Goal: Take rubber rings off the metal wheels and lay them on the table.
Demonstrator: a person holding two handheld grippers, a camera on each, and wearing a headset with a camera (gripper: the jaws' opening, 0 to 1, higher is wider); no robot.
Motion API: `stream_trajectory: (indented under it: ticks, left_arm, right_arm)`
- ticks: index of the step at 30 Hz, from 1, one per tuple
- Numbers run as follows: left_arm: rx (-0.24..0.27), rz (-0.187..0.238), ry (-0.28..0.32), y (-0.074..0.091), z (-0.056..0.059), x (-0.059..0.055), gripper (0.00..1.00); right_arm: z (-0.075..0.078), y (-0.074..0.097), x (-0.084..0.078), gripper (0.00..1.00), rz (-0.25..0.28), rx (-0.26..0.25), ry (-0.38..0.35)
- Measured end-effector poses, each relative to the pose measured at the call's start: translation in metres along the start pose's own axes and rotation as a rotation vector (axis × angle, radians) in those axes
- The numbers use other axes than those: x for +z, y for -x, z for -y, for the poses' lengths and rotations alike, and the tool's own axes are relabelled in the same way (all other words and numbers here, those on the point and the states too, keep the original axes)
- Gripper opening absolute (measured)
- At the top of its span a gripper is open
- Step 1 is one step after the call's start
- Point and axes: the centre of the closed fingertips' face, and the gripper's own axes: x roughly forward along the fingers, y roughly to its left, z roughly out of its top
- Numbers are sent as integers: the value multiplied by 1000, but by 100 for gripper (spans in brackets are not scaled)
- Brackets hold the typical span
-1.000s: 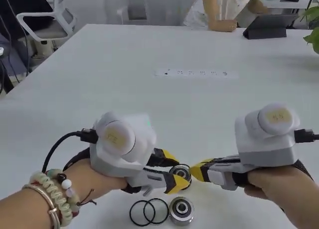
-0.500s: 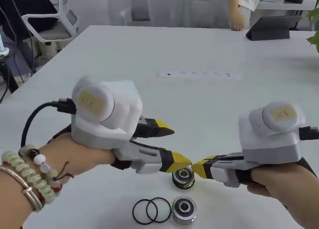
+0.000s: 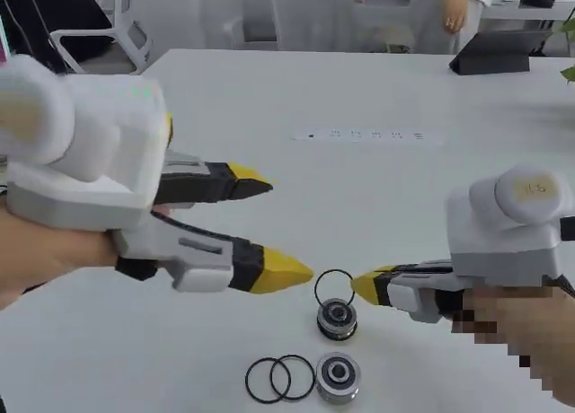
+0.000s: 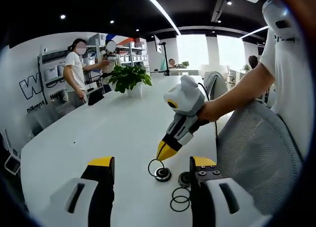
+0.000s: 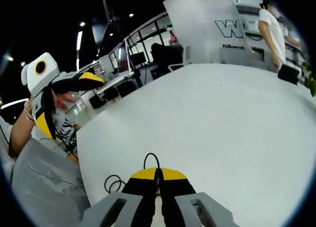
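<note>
My right gripper (image 3: pixel 364 287) is shut on a thin black rubber ring (image 3: pixel 334 285), which stands as a loop just above a metal wheel (image 3: pixel 337 319) on the white table (image 3: pixel 377 197). Whether the ring still catches the wheel is unclear. My left gripper (image 3: pixel 269 224) hovers open up and to the left, holding nothing. A second wheel (image 3: pixel 337 378) sits nearer me beside two loose rings (image 3: pixel 278 379). In the left gripper view, the open gripper (image 4: pixel 152 164) faces the held ring (image 4: pixel 157 165), the wheel (image 4: pixel 162 174) and the right gripper (image 4: pixel 165 152). In the right gripper view, the shut gripper (image 5: pixel 158 175) pinches the ring (image 5: pixel 151 160).
A flat socket strip (image 3: pixel 364 135) lies mid-table. A dark tablet stand (image 3: pixel 494 54) sits at the far right corner and an office chair (image 3: pixel 99 36) at the far left. People stand beyond the table's far end. A potted plant (image 4: pixel 128 76) stands on the table.
My left gripper has let go of the wheel, opened wider and risen up and left. The wheel now rests on the table while the right gripper keeps hold of the ring.
</note>
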Motion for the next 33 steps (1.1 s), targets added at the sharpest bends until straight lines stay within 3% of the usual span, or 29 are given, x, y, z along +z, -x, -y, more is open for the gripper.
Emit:
stream_trajectory:
  ticks: [3,8,13,16,26,29,33]
  left_arm:
    - [20,-9,-16,18,1,-1,64]
    - [13,40,21,37,6,4,66]
    - [56,62,32,60,8,1,75]
    - [93,68,65,70,6,-9,79]
    - [115,44,133,90,19,-41,91]
    - [127,-5,153,92,24,-58,93]
    - [128,-28,169,91,28,-70,98]
  right_arm:
    - [-4,1,5,0,15,12,1]
    - [-8,2,11,0,31,26,-1]
    - [-18,5,18,0,57,55,-10]
    - [-25,6,22,0,68,74,-13]
    - [-46,9,29,0,87,135,-16]
    - [-53,10,29,0,87,150,-16]
    - [-62,9,30,0,88,172,-14]
